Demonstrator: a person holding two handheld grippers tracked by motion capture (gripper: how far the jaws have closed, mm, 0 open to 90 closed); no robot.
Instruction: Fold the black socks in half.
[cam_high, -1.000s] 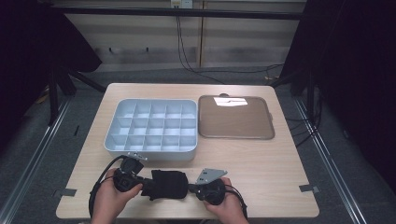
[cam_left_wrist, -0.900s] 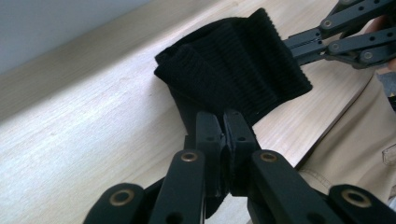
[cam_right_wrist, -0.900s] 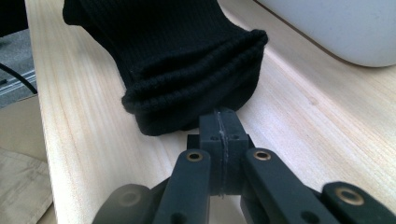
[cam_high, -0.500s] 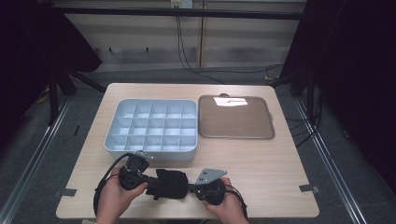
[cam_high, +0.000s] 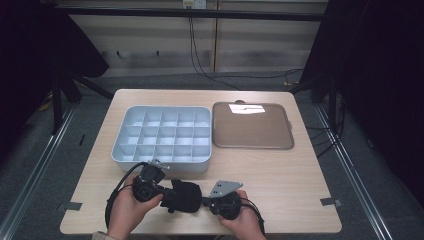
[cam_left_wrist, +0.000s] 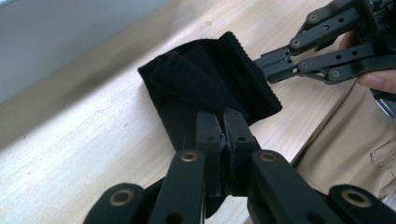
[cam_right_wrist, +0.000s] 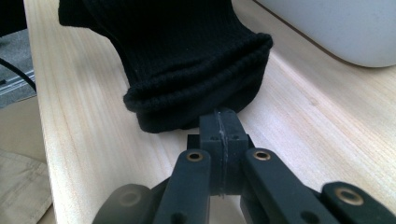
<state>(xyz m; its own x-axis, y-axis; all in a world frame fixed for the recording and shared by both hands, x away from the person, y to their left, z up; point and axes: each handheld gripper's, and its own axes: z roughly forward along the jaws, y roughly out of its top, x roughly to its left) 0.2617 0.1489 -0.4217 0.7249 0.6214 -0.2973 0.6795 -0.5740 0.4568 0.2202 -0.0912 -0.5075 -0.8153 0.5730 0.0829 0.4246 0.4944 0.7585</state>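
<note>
A black ribbed knit cloth (cam_high: 182, 196) lies folded near the table's front edge, between my two grippers. My left gripper (cam_high: 167, 192) comes in from the left and is shut on the cloth (cam_left_wrist: 210, 79); black fabric is pinched between its jaws (cam_left_wrist: 223, 135). My right gripper (cam_high: 204, 201) points at the cloth from the right. Its jaws (cam_right_wrist: 219, 126) are pressed together, with their tips against the lower edge of the rolled cuff (cam_right_wrist: 187, 56). No fabric shows between its pads. From the left gripper view, the right gripper (cam_left_wrist: 261, 63) meets the ribbed edge.
A pale blue-grey compartment box (cam_high: 120, 150) with several empty cells stands just behind the cloth, its wall close by (cam_right_wrist: 336, 28). A flat brown tray (cam_high: 252, 127) lies to its right. The table's front edge runs right below both hands.
My left gripper has shifted a little to the right, and the cloth is bunched shorter. The right gripper has stayed where it was.
</note>
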